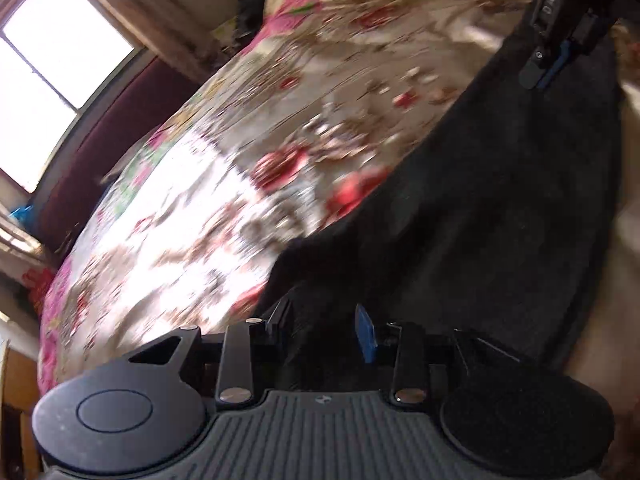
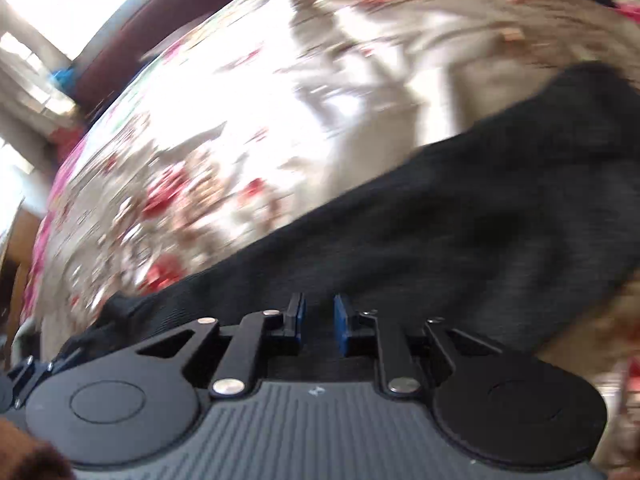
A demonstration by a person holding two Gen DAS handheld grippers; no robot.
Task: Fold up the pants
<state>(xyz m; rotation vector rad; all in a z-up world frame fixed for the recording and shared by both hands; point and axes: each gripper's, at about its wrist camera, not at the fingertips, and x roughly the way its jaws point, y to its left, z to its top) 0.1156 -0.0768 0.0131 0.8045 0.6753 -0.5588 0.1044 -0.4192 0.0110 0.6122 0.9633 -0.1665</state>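
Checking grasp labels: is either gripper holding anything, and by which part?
Black fabric pants lie between the left gripper fingers at the near edge; the right gripper sits over the pants. Motion blur: grip cannot be told.

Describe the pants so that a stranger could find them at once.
Look at the bed covered by a floral bedspread in cream, red and pink. Across its near side lies one long black garment, the pants. They are the only plain dark cloth on the patterned cover.

Pants (image 1: pixel 500 208) on bedspread (image 1: pixel 240 140)
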